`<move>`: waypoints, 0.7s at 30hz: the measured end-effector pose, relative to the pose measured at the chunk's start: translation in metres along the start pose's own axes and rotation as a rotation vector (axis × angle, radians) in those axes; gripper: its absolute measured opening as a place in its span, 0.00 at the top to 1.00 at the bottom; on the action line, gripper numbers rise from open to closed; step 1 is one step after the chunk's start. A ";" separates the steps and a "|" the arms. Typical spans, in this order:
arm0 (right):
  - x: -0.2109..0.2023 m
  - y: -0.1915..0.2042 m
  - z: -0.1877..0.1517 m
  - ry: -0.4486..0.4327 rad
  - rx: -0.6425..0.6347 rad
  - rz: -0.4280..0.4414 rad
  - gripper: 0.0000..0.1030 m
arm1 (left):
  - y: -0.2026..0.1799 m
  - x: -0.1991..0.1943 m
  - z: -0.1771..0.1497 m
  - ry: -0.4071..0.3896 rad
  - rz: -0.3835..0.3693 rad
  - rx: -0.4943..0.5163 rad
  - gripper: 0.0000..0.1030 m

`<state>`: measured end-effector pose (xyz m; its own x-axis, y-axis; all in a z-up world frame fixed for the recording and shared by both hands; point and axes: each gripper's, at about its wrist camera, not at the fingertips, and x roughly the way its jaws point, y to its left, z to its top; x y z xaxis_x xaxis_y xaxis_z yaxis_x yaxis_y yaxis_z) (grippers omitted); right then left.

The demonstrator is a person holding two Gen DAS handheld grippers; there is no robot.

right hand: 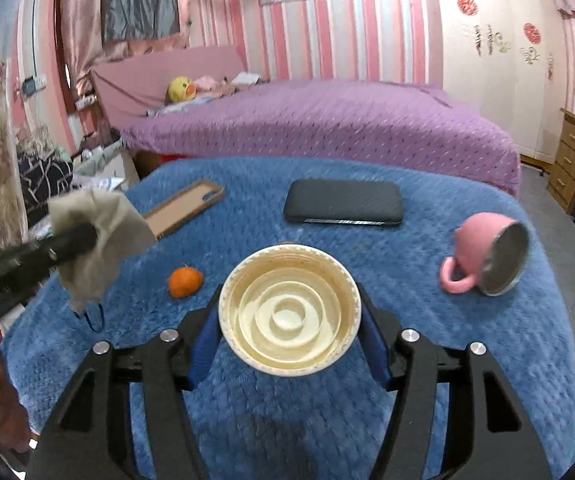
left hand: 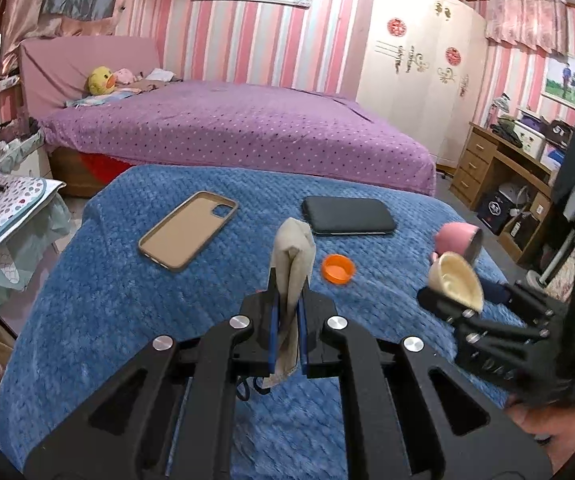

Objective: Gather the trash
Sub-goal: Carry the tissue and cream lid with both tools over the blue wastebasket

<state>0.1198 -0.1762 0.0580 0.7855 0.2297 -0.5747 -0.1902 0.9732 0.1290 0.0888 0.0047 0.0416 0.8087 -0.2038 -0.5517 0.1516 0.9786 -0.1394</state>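
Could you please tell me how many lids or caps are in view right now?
2: the cream lid held in the right gripper, and the orange cap lying on the blue blanket.

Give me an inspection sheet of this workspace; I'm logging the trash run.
Surface: blue blanket, bare in front.
Job's things: used mask in left hand-held gripper; cream lid in right hand-held gripper; orange cap lying loose.
Clutter: phone, phone case, tipped pink mug.
Grippers: both shut on loads.
Cables: nothing seen.
Surroundings: purple bed, desk.
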 end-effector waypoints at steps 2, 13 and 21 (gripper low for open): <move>-0.012 0.000 0.000 -0.014 -0.002 -0.006 0.41 | -0.006 -0.008 -0.004 -0.006 -0.005 0.009 0.94; -0.066 -0.011 -0.008 -0.060 -0.033 -0.034 0.41 | -0.030 -0.038 -0.013 -0.029 -0.036 0.025 0.94; -0.088 -0.030 -0.008 -0.089 -0.018 -0.062 0.41 | -0.042 -0.041 -0.013 -0.033 -0.042 0.036 0.94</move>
<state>0.0518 -0.2253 0.0982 0.8450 0.1695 -0.5072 -0.1497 0.9855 0.0800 0.0415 -0.0286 0.0597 0.8197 -0.2442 -0.5181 0.2054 0.9697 -0.1320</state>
